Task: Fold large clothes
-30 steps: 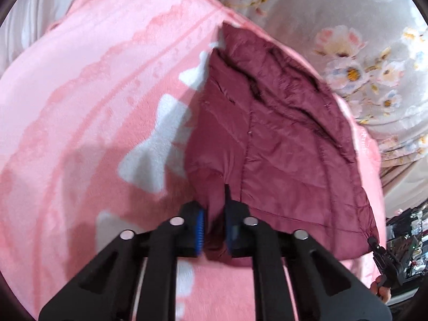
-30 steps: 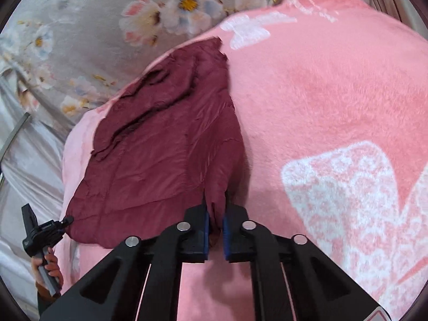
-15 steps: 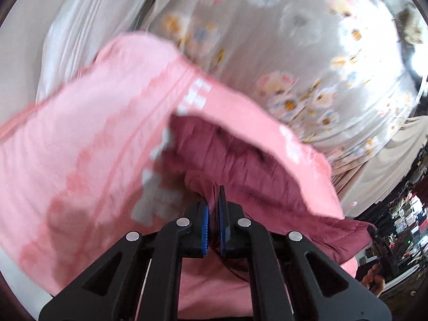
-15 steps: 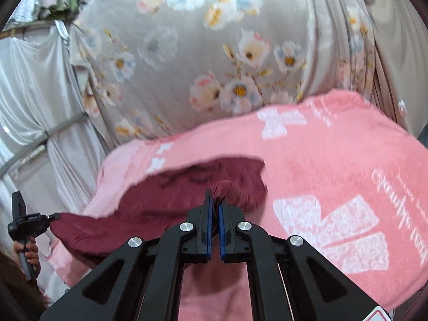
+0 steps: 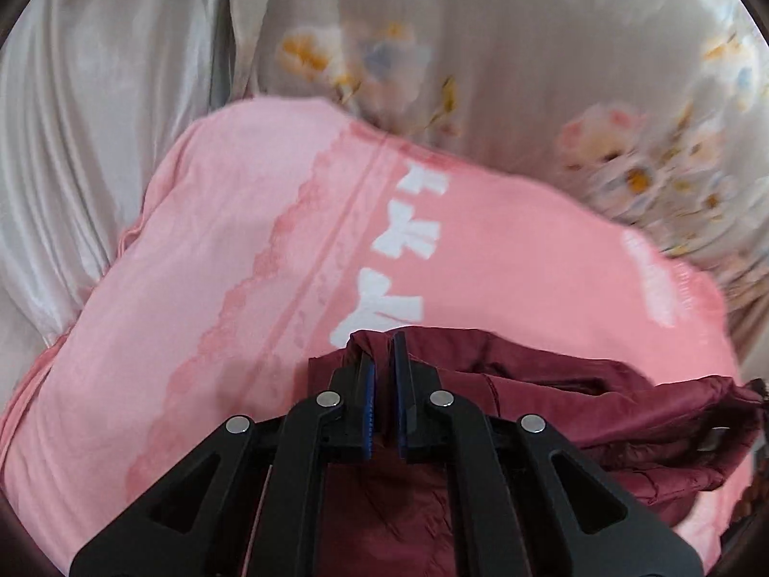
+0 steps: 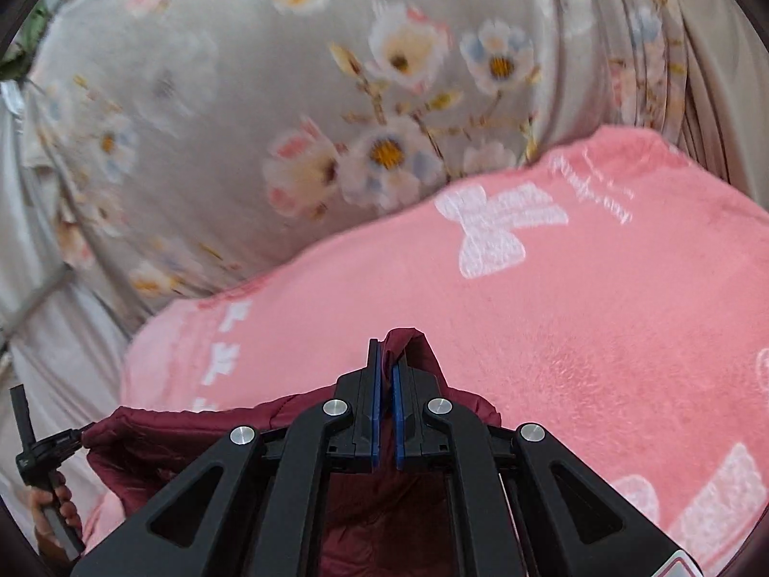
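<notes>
A dark red quilted jacket (image 5: 576, 399) is lifted off the pink blanket (image 5: 269, 250) and hangs between my two grippers. My left gripper (image 5: 383, 351) is shut on one corner of the jacket, which bunches around its fingertips. My right gripper (image 6: 387, 360) is shut on another corner of the jacket (image 6: 192, 432), with a fold of cloth sticking up past the tips. In the right wrist view the other gripper (image 6: 43, 447) shows at the far left, holding the jacket's far end. The lower part of the jacket hangs hidden behind the gripper frames.
The pink blanket with white bows (image 6: 601, 317) covers the bed. A grey floral curtain (image 6: 365, 110) hangs behind it, with white satin drapes (image 5: 96, 110) to the left.
Both grippers have lifted the jacket's edge off the blanket and carried it up and forward toward the curtain. The jacket, flat a second ago, now hangs in a sagging band between them.
</notes>
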A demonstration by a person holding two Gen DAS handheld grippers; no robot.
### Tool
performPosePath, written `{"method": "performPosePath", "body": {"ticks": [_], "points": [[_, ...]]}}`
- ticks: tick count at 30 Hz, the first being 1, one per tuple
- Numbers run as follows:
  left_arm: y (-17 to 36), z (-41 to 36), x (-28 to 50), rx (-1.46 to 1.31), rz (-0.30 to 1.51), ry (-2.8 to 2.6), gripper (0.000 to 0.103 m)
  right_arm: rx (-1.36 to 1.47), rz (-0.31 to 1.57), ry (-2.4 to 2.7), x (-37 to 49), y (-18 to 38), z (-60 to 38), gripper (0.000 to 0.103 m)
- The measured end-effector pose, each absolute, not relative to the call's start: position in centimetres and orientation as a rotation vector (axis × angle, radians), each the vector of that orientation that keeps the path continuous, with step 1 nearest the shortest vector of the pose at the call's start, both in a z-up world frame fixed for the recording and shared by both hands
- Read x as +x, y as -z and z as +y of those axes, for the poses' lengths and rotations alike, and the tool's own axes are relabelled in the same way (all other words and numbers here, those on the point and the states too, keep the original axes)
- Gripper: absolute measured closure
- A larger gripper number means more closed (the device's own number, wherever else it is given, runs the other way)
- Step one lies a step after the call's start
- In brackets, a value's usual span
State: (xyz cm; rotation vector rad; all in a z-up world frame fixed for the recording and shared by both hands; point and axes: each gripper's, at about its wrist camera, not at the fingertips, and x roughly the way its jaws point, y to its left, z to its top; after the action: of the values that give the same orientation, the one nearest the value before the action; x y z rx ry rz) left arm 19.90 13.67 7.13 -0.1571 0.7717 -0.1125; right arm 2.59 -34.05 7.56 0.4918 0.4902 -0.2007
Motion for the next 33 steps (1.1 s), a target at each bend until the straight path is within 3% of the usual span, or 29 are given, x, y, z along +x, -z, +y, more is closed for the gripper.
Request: {"method": "performPosePath", "body": {"ticks": [8,16,21,24,25,27,28,29,33], "points": [[1.6,11.2,26.1,-0.079,0.897,0.034,0.095,0.453,0.621,0.297,10.0,-0.3,-34.7,0.099],[4.5,9.5,27.7,-0.033,0.903,0.043,0.093,0.492,0.716,0.312,12.6,5.1,-35.9,0.099],[5.0,8.9,28.1,-0.015,0.881,0.061,0.093,0.498,0.73,0.315,13.0,5.9,-36.1,0.098],[4.5,9.5,28.2,-0.04,0.891,0.083,0.09,0.514,0.704,0.295,12.3,5.3,-36.4,0.093],[3.8,10.0,27.9,-0.051,0.89,0.091,0.086,0.522,0.676,0.294,11.5,4.7,-36.5,0.087],[2.2,10.9,27.0,-0.058,0.854,0.095,0.068,0.521,0.607,0.297,9.8,3.1,-36.5,0.079],[0.9,11.4,26.3,-0.04,0.805,0.058,0.033,0.515,0.578,0.295,9.0,2.3,-36.4,0.072],[-0.2,11.8,25.6,-0.025,0.753,0.027,0.009,0.498,0.544,0.292,8.1,1.2,-36.1,0.065],[-4.6,12.2,23.3,-0.02,0.655,0.025,0.009,0.396,0.517,0.238,7.1,-1.8,-32.9,0.052]]}}
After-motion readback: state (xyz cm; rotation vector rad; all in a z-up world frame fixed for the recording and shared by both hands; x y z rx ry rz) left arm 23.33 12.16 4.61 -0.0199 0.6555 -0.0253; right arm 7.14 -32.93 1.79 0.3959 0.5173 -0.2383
